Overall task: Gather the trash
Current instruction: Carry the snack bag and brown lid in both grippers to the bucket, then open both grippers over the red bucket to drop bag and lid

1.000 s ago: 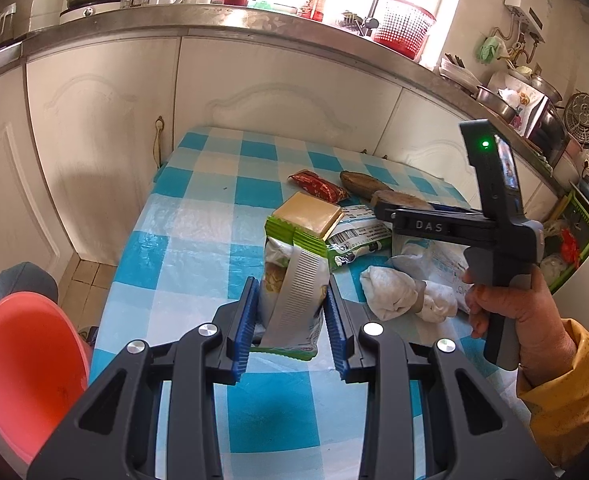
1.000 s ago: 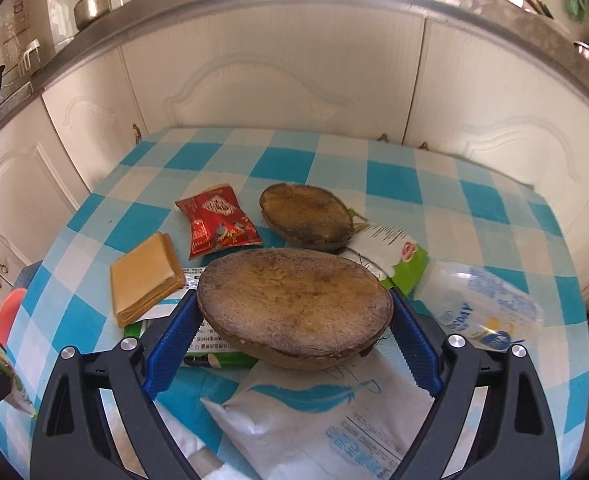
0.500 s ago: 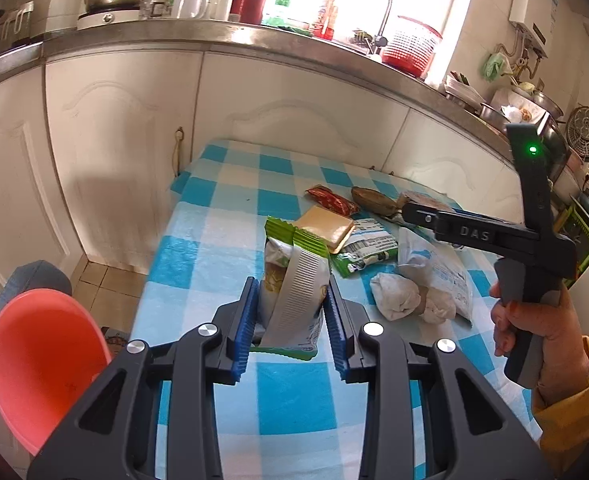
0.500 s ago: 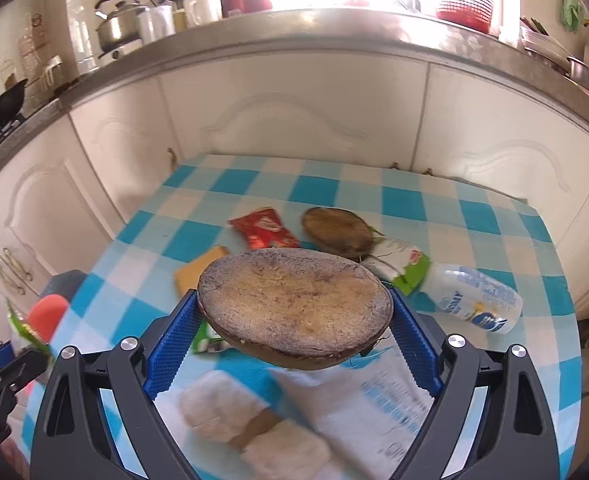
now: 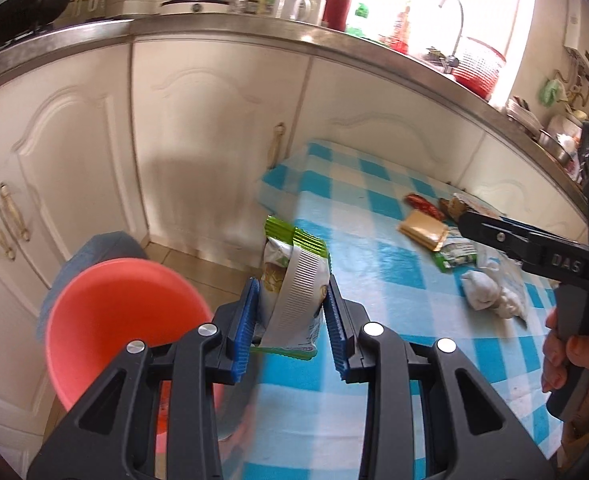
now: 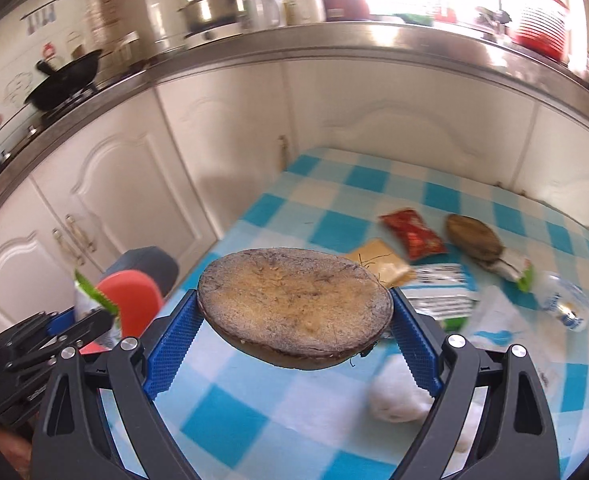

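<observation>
Trash held beside the checked table [image 5: 374,280]
Left gripper [image 5: 294,316] clamped a green snack wrapper [image 5: 294,280] by the red bin [image 5: 114,320]; right gripper [image 6: 294,320] gripped a coconut-shell half [image 6: 294,304].

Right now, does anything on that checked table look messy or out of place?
Yes. Litter lies scattered over the blue-and-white checked tablecloth: a red snack packet, a clear plastic bottle on its side, crumpled white tissue and a brown coconut-shell half.
</observation>
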### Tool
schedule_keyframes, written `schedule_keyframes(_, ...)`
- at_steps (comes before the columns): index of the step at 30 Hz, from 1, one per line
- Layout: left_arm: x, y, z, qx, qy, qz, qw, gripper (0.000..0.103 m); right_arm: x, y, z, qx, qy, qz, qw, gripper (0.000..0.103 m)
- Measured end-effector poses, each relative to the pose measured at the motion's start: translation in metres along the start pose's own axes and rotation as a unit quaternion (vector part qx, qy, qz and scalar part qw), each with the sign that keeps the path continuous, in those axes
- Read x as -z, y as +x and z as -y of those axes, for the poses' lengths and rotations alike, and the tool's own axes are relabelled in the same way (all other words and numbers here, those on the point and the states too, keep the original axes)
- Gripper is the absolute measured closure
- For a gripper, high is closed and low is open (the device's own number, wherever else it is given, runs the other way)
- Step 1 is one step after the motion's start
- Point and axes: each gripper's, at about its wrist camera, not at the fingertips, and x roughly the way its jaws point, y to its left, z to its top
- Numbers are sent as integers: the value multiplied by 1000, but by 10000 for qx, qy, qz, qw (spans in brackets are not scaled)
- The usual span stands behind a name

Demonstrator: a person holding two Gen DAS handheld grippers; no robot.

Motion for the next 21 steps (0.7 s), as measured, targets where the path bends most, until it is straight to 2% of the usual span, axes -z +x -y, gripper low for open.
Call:
schedule_keyframes(6, 7, -8, -43, -498, -249, 22, 9984, 68, -4, 11, -62, -372, -531, -122, 9978, 13)
schedule_keyframes(11, 16, -12, -79, -1000, -435, -4, 9940, 68, -1, 21, -112, -618, -994, -262, 9928, 13)
schedule_keyframes(15, 23, -13, -98, -1399, -418, -27, 9893, 68, 4, 34, -144, -777, -1330, -409, 9872, 13)
schedule_keyframes(21, 32, -13, -119, -1745, -421, -78, 9837, 68, 17, 58, -182, -975, -1743, -743, 9770, 13)
